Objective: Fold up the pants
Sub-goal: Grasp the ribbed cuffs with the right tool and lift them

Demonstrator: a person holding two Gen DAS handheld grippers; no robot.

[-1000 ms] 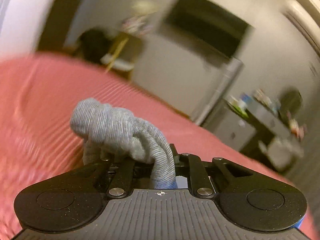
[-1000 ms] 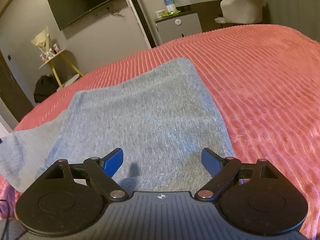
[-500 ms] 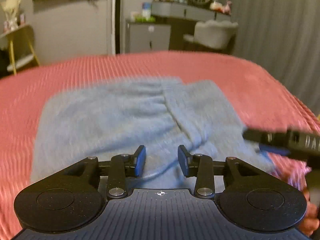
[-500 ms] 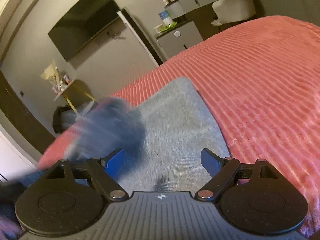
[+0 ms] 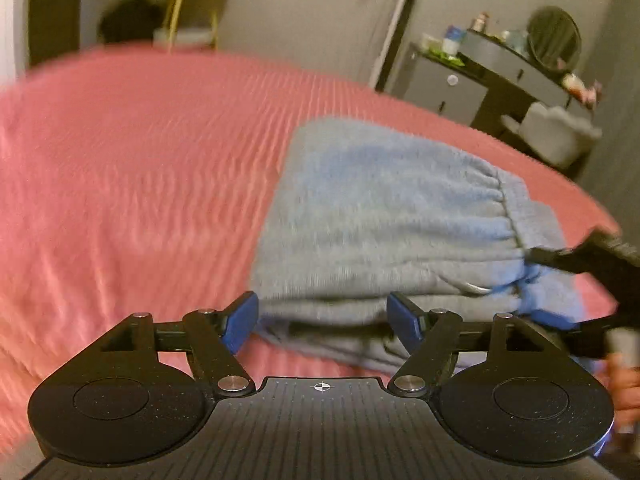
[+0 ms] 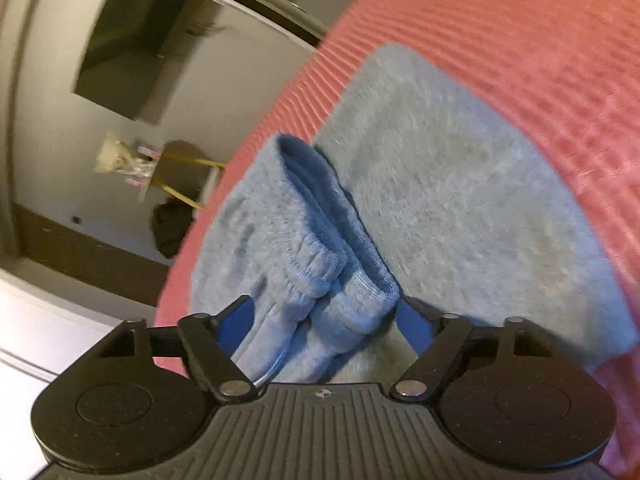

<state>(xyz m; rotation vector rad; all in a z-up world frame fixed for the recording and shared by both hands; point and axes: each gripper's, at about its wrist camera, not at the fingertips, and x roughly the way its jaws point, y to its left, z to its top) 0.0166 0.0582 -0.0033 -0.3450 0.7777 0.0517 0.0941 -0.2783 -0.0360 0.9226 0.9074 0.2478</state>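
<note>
The grey pants (image 5: 384, 216) lie folded on the pink ribbed bedspread (image 5: 132, 168). My left gripper (image 5: 322, 322) is open and empty, its blue pads at the near edge of the folded stack. The right gripper shows at the right edge of the left wrist view (image 5: 592, 256), at the waistband end. In the right wrist view the right gripper (image 6: 326, 322) is open, its jaws on either side of the bunched elastic waistband (image 6: 320, 276); the pads do not pinch it. The rest of the pants (image 6: 460, 200) spreads flat beyond it.
A dresser with bottles and a round mirror (image 5: 516, 60) and a pale chair (image 5: 556, 132) stand past the bed's far right. A wall TV (image 6: 132, 40) and a small yellow-legged table (image 6: 176, 176) stand by the far wall.
The left gripper let go of the bunched pants it was carrying and opened wide; the pants now lie folded over. The right gripper tilted and moved onto the waistband.
</note>
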